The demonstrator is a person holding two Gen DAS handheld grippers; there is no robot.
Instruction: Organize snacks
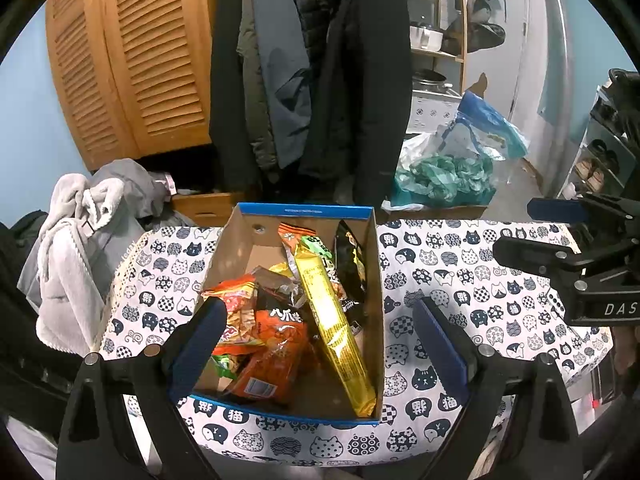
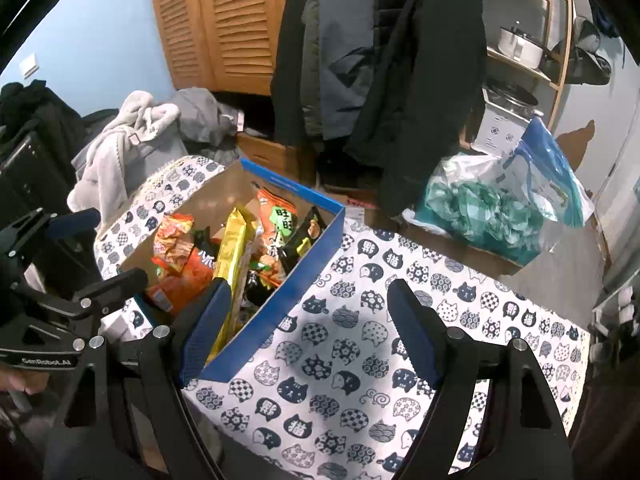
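Both claws spread wide, nothing held: left gripper straddles the blue-rimmed cardboard box of snack packets; right gripper hovers beside it. Best drop straight onto the long yellow packet.

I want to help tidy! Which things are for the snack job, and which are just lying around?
For the job: cardboard box, long yellow packet, orange packets, black packet.

Just lying around: hanging coats, grey blanket, plastic bags, wooden cupboard.
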